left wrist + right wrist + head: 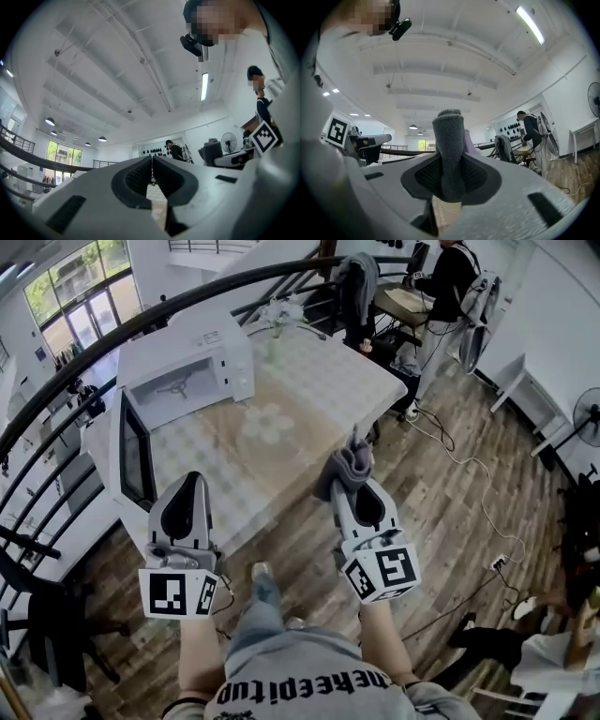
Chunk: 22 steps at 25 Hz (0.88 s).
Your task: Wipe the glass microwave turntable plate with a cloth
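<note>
Left gripper (192, 479): jaws pressed together, nothing between. Right gripper (354, 465): clamped on a folded grey cloth (343, 470) that stands up past the tips. Round clear glass turntable plate (270, 425) lies flat on the checked table (323, 371), ahead between both grippers. White microwave (202, 357), door open, ahead-left of the left gripper; roller ring (178, 388) in its cavity.
</note>
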Available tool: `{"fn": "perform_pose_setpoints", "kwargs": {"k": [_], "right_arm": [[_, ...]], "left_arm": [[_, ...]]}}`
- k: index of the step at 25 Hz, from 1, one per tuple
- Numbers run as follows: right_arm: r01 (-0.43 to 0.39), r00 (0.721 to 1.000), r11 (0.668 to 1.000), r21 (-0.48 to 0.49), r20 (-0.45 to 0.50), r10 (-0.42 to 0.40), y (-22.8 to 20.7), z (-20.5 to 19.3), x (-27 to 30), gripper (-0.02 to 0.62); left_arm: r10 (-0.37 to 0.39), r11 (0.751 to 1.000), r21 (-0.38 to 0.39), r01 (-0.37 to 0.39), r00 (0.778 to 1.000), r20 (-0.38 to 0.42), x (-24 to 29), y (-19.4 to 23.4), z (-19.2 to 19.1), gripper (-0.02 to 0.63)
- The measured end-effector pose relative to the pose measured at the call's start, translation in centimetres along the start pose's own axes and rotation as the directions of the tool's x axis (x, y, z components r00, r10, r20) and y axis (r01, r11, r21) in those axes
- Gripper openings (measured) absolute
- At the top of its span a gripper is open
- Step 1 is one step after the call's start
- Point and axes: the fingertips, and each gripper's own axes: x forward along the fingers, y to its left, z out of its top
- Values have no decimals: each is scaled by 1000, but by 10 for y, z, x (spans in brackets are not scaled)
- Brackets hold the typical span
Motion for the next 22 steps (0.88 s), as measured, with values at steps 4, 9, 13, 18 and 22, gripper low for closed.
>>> {"fn": "perform_pose_setpoints", "kwargs": {"k": [4, 9, 13, 18, 22], "right_arm": [[3, 1000, 1000, -8, -7, -3, -12, -4, 43, 100], [-12, 1000, 1000, 4, 19, 12, -19, -2, 100, 100], [-9, 999, 1000, 20, 32, 9, -22, -4, 142, 100], [-25, 999, 999, -20, 20, 26, -16, -16, 181, 100], [-68, 998, 995, -75, -7, 67, -1, -30, 202, 97]], "left_arm": [[-25, 1000, -10, 25, 1000, 8, 42, 17, -14, 11], [-49, 999, -13, 50, 999, 18, 95, 45, -26, 11], [-64, 998, -20, 64, 998, 20, 131, 69, -37, 11], [-86, 996, -33, 86, 996, 15, 160, 94, -53, 11], [-98, 994, -50, 99, 995, 17, 171, 108, -64, 11]]}}
